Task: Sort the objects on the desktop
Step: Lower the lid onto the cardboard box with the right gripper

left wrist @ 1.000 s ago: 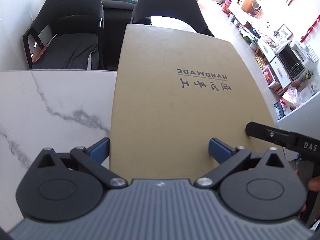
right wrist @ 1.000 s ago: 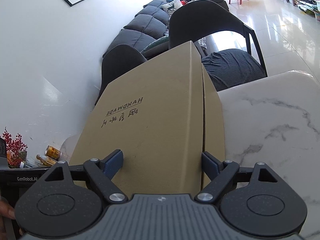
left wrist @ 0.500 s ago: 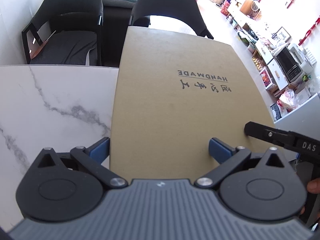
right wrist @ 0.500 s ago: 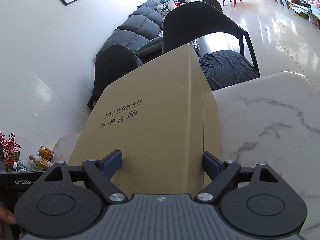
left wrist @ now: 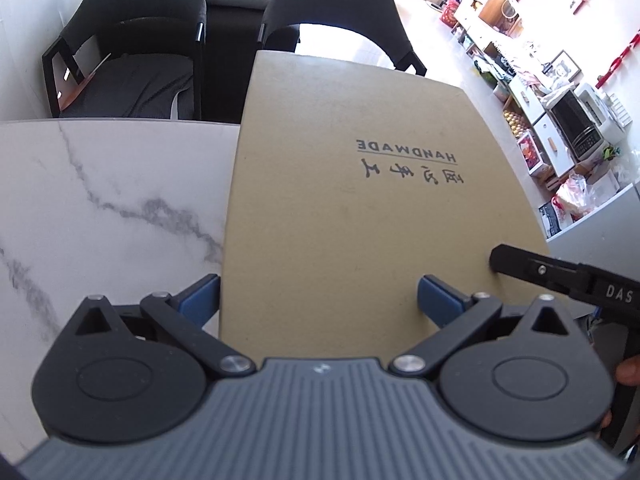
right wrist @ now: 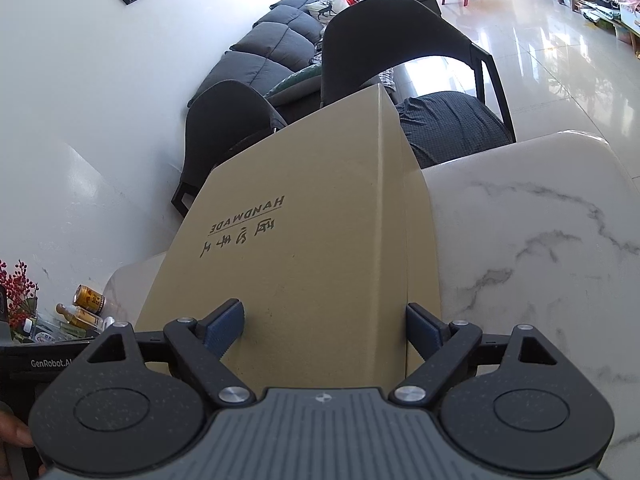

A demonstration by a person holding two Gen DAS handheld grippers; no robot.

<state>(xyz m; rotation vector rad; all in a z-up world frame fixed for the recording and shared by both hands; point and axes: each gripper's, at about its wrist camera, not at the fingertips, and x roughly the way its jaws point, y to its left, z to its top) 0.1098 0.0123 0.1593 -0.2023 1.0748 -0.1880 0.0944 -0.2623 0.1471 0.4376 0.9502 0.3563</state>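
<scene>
Both the left tool [left wrist: 319,294] and the right tool [right wrist: 325,322] were spread wide around the brown box [left wrist: 360,208] at the worktop [left wrist: 100,200] edge, so it could slip off.

Black chairs [left wrist: 132,52] stand beyond the marble table [left wrist: 100,200].

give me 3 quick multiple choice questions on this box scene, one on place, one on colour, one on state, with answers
1. Where does the cardboard box rest?
A. on a chair
B. on the marble table
C. on the floor

2. What colour are the pads of the right tongs?
A. blue
B. red
C. white

3. How do the left tongs stand?
A. shut tight on a pen
B. out of view
C. spread wide at the box's near end

Answers:
1 B, marble shows beside the box in both views.
2 A, both pads are blue.
3 C, one pad sits at the box's left edge, one over its top.
</scene>
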